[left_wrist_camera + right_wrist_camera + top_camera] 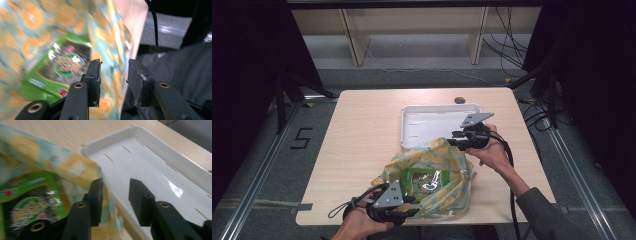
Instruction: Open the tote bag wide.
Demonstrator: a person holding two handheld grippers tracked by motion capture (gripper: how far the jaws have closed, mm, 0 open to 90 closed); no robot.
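My left tongs (412, 204) are open at the near edge of the patterned bag (447, 170), bag edge between the jaws, not clamped. My right tongs (451, 141) are open at its far edge, beside the white tray (412, 131). Bag lies mid-counter (362, 125), green packet (426, 181) showing inside.

We see a thin bag (447, 165) patterned with orange-yellow rounds on pale blue-green. Inside it lies a green packet (426, 181) with a dark middle, a pale picture and small red marks. The tray (432, 122) is plain white with thin tan slots, and the desk (362, 145) is light wood grain.
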